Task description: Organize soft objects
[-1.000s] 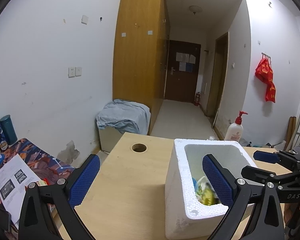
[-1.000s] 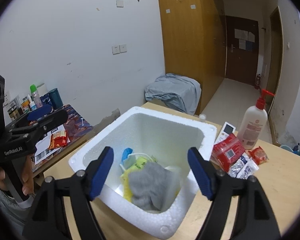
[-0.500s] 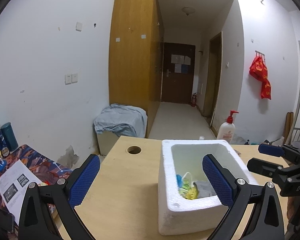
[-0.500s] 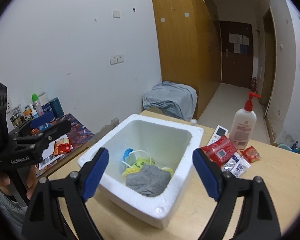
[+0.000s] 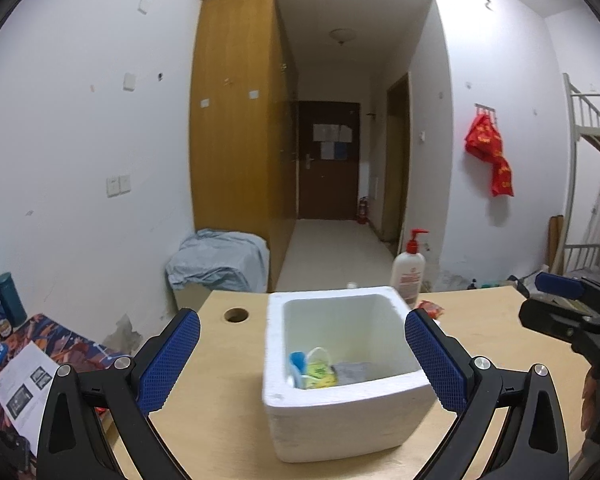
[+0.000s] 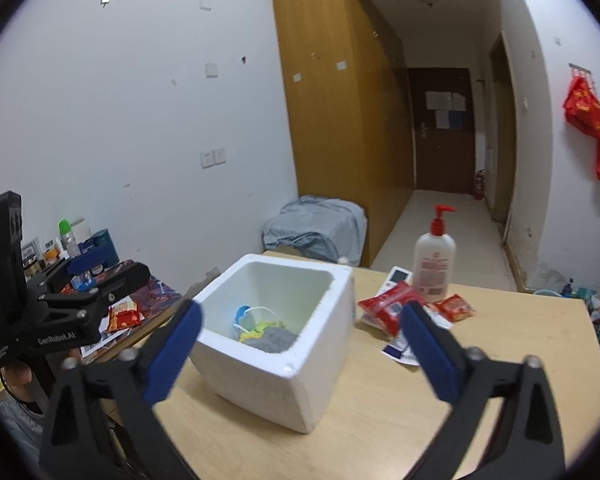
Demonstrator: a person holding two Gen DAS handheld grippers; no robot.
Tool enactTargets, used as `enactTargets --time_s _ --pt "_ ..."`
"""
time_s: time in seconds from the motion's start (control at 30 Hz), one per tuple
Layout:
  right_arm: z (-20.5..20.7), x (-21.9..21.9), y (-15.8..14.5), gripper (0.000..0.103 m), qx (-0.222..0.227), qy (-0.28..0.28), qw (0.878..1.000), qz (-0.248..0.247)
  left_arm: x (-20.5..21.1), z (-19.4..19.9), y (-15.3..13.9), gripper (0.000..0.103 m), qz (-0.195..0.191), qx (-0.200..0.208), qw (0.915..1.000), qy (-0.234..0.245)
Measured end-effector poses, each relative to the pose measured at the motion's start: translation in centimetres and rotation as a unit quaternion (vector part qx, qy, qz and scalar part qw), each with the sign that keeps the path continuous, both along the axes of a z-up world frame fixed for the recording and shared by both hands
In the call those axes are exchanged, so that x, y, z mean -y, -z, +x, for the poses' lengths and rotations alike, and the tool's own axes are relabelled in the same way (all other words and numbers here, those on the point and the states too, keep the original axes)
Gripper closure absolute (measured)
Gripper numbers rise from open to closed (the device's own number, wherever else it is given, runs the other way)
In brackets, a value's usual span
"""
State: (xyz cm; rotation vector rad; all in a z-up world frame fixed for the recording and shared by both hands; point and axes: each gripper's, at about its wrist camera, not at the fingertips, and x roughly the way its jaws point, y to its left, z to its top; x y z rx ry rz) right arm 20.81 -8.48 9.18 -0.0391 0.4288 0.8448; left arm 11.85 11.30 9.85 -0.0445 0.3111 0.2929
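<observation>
A white foam box (image 5: pixel 340 408) stands on the light wooden table (image 6: pixel 480 380), and the soft objects lie at its bottom: a grey cloth (image 6: pixel 274 339), a yellow-green fabric piece (image 5: pixel 320 374) with a white loop, and a blue item (image 5: pixel 298 360) against the left inner wall. The left gripper (image 5: pixel 302 360) is spread wide with nothing between its blue pads, and the box sits in the gap ahead of it. The right gripper (image 6: pixel 300 354) is opening its jaws; nothing is held between them, and the box lies ahead of them, apart from the pads. Red snack packets (image 6: pixel 388 308) and a pump bottle (image 6: pixel 434 264) rest beside the box on its right in the right wrist view. The cloth items appear light and limp; they will likely sag and fold when lifted, so a pinch on a bunched fold or the white loop should hold better than a flat edge. The foam box is probably light, rigid and easily dented; it may slide or tip if pushed on the rim, so grip pressure on its walls should stay moderate.
</observation>
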Motion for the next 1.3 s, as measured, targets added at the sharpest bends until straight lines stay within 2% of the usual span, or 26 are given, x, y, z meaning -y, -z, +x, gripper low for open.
enactTargets --time_s 0.4,1.3 --pt "-1.6 5.8 0.0 0.000 0.005 0.061 0.998 0.021 4.9 0.3 -0.4 0.000 0.013 0.001 0.9989 0.045" --pt "-6.0 8.9 2.0 0.000 0.034 0.059 0.997 0.027 6.5 -2.3 1.6 0.000 -0.012 0.008 0.9986 0.052"
